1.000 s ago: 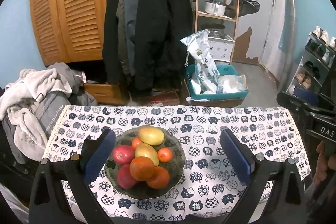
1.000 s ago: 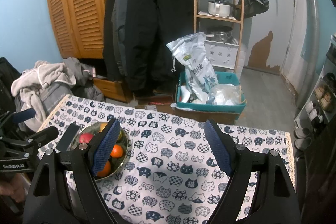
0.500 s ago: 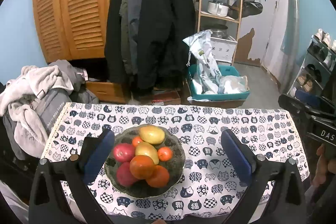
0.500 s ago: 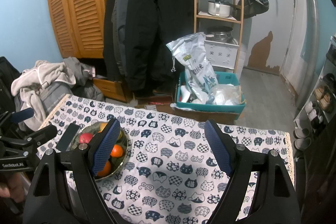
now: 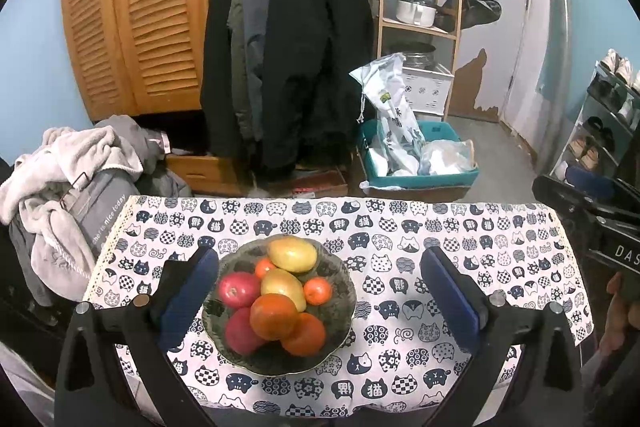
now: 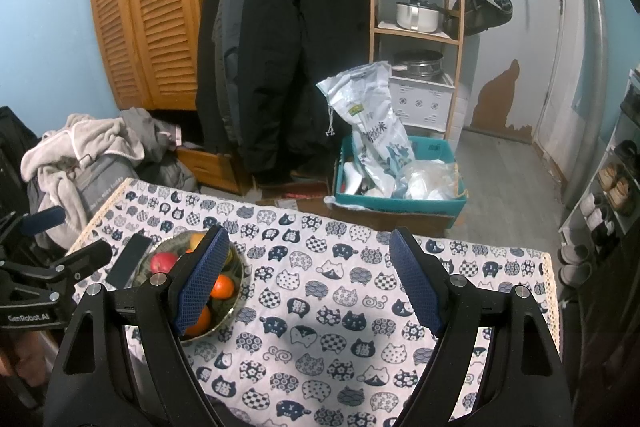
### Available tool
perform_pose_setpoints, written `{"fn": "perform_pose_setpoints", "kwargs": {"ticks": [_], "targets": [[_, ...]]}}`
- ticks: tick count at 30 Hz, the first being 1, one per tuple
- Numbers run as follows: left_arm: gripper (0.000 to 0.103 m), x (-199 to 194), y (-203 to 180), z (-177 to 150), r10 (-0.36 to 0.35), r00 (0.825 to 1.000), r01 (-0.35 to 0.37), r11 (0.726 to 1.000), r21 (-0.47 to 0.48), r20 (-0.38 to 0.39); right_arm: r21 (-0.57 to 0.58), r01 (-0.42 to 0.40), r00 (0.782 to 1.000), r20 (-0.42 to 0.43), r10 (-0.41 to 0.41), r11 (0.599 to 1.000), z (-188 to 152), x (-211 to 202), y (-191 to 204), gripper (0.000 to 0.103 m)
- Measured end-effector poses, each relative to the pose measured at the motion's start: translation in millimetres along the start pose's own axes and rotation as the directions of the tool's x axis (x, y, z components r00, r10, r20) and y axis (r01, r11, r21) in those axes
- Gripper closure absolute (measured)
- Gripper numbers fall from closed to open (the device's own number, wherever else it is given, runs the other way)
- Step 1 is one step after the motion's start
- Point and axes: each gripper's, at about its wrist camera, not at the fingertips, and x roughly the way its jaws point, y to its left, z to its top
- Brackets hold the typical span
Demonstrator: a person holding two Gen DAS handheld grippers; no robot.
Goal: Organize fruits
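A dark glass bowl (image 5: 345, 307) sits on the cat-print tablecloth (image 5: 400, 227). It is piled with two yellow mangoes (image 5: 292, 253), red apples (image 5: 238, 289), large oranges (image 5: 274, 317) and small tangerines (image 5: 318, 291). My left gripper (image 5: 318, 255) is open and hovers above the near side of the bowl, holding nothing. In the right wrist view the bowl (image 6: 242, 281) lies partly behind the left finger. My right gripper (image 6: 307, 239) is open and holds nothing over bare cloth to the right of the bowl. Each gripper shows in the other's view: the right gripper (image 5: 592, 223) and the left gripper (image 6: 60, 267).
A dark flat object like a phone (image 6: 130, 261) lies against the bowl's left side. Off the table's left end is a pile of clothes (image 5: 68, 171). Beyond the far edge stand a teal crate (image 5: 420, 179) with bags, hanging coats (image 5: 288, 59) and a wooden shelf (image 5: 420, 27). A shoe rack (image 5: 600, 131) stands at right.
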Motion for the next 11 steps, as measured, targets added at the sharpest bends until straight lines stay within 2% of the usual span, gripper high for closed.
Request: {"fn": "perform_pose_setpoints", "kwargs": {"ticks": [11], "targets": [[0.001,-1.4,-1.1,2.3,0.011,1.0,-0.011,1.0,0.003,0.007,0.0,0.0,1.0,0.0,0.0,1.0,0.3,-0.1,0.0,0.022]]}}
